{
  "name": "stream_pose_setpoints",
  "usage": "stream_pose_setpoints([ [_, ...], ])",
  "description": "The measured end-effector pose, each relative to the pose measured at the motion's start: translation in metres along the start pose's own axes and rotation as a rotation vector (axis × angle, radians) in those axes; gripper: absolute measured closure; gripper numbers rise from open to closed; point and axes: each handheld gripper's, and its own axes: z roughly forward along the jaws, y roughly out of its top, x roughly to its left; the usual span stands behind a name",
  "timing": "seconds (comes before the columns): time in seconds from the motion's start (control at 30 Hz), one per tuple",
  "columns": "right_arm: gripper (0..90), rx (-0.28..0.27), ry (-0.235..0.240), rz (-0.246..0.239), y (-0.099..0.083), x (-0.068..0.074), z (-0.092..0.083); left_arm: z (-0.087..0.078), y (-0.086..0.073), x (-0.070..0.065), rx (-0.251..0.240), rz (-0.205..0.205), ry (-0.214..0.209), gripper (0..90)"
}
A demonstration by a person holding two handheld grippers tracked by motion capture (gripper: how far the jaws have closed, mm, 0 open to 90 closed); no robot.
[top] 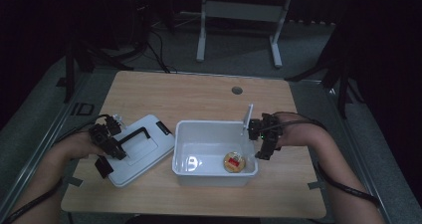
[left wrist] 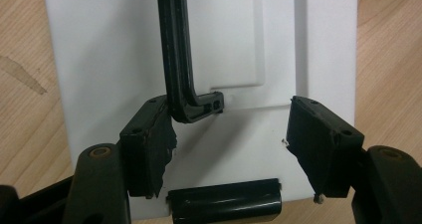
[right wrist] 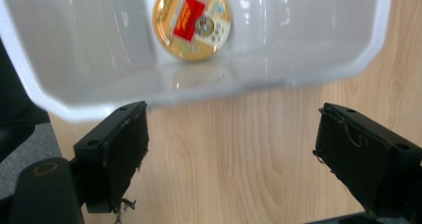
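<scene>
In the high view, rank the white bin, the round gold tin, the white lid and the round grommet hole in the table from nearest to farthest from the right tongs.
1. White bin: its right wall sits right beside the right tongs.
2. Round gold tin: inside the bin, at its front right corner.
3. Round grommet hole: toward the table's far edge.
4. White lid: left of the bin, under the left tongs.

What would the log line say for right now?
left gripper: open, over white lid by its black handle | right gripper: open, empty, beside white bin | round gold tin: in bin
</scene>
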Motion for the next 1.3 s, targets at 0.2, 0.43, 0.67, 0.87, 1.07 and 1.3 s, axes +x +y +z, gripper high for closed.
stream_pose_setpoints([
  [0.2, 13.7, 0.007, 0.022, 0.033, -0.025, -0.001, 0.011, 0.000, 0.000, -0.001, 0.005, 0.015, 0.025, 36.6],
  [0.43, 14.1, 0.016, 0.063, 0.080, -0.049, 0.000, 0.030, 0.002, 0.006, -0.002, 0.066, 0.031, 0.039, 53.5],
  [0.67, 14.4, 0.047, 0.110, 0.120, -0.069, 0.005, 0.056, 0.006, 0.015, -0.002, 0.113, 0.035, 0.053, 57.0],
  [0.87, 14.5, 0.045, 0.139, 0.139, -0.081, 0.010, 0.074, 0.010, 0.020, -0.002, 0.146, 0.041, 0.063, 60.5],
  [1.07, 14.8, 0.075, 0.145, 0.162, -0.090, 0.011, 0.084, 0.015, 0.025, -0.003, 0.199, 0.018, 0.050, 65.1],
  [1.3, 15.1, 0.076, 0.148, 0.173, -0.093, 0.011, 0.087, 0.020, 0.029, -0.002, 0.202, 0.023, 0.066, 72.3],
])
